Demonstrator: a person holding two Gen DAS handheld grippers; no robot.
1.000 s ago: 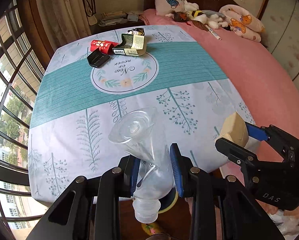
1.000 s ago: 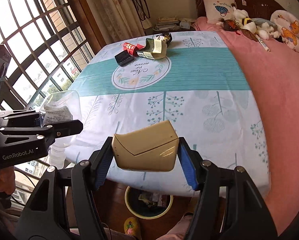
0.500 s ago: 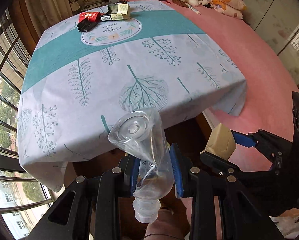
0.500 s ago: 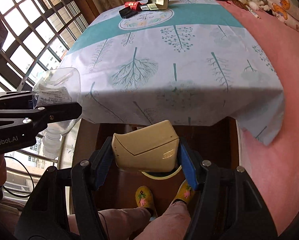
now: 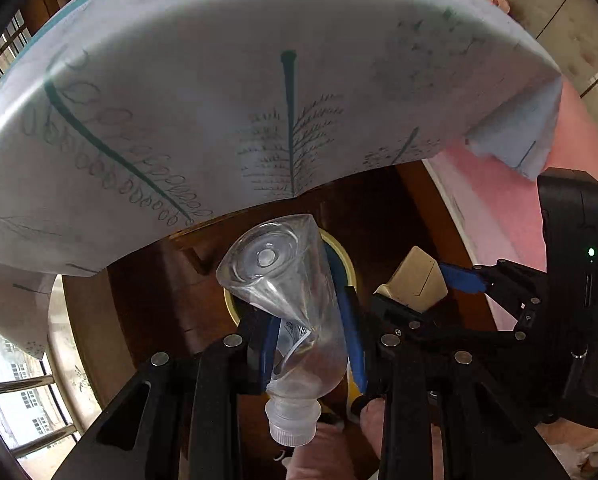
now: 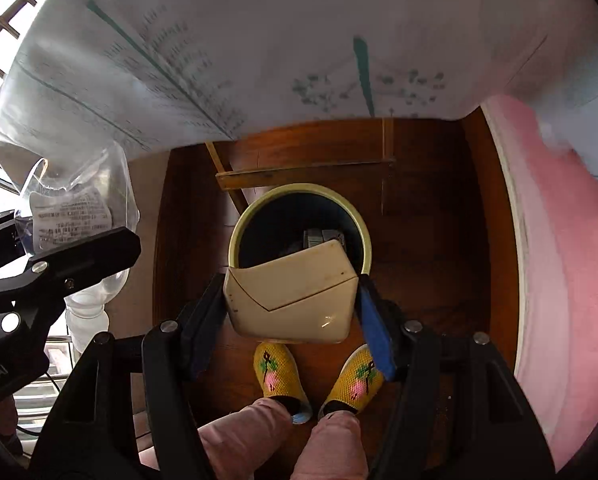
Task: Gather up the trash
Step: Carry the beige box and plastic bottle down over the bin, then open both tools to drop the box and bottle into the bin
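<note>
Bin (image 6: 235,236) below tablecloth (image 6: 259,40), slippers (image 6: 277,372) near, right gripper (image 6: 291,304) clamping beige box (image 6: 291,300) — left gripper (image 5: 311,336) squeezing crushed bottle (image 5: 291,292).

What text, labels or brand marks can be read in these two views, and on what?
"bot.AI" on the left gripper body, cut off by the frame edge.
White label on the crushed plastic bottle: printed lines, too small to read.
Cream carton in the right gripper: no text visible.
</note>
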